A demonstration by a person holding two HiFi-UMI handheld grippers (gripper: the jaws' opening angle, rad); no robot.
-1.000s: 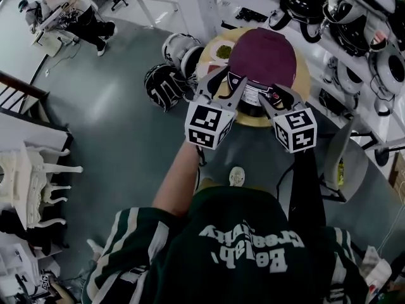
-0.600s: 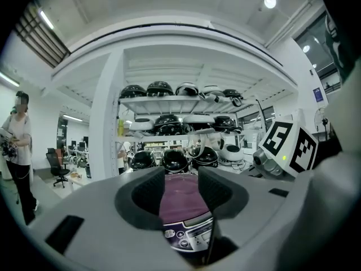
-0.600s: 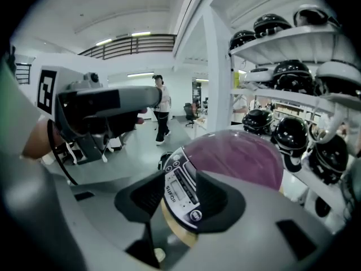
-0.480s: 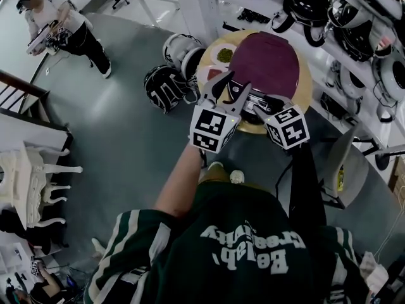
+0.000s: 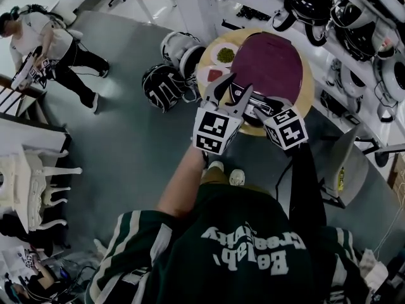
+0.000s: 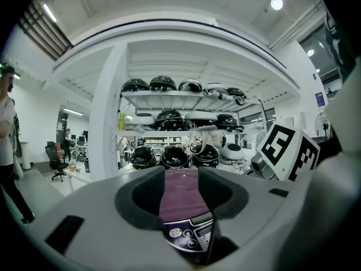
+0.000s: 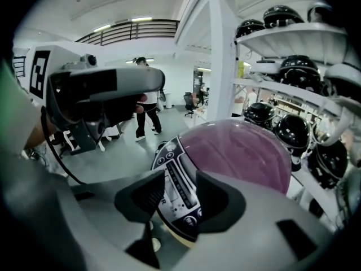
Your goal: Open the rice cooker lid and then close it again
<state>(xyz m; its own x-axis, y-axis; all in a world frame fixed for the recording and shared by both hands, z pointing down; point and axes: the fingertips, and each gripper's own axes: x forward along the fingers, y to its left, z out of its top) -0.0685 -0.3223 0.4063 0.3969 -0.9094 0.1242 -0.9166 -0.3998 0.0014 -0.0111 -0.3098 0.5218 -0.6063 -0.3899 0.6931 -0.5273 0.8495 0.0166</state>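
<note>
The rice cooker (image 5: 266, 59), with its purple lid down, stands on a round wooden table (image 5: 306, 84). Its control panel (image 7: 175, 185) faces me. My left gripper (image 5: 231, 94) is level at the panel's left front, jaws open, the lid (image 6: 179, 193) showing through the gap. My right gripper (image 5: 261, 106) tilts down over the panel from the right, jaws open with the panel's edge in the gap but not pinched. In the right gripper view the lid (image 7: 240, 151) fills the middle, with the left gripper (image 7: 104, 95) beside it. Neither gripper holds anything.
Two small dishes (image 5: 221, 56) share the table, left of the cooker. Helmets (image 5: 166, 84) lie on the floor by the table and more fill the shelves (image 5: 354, 18) behind it. A chair (image 5: 347, 163) stands at the right. A person (image 5: 38, 43) walks at far left.
Both grippers have dropped closer to the cooker's front panel. The right one has tipped further downward and shifted slightly left. The person in the background has walked to the left.
</note>
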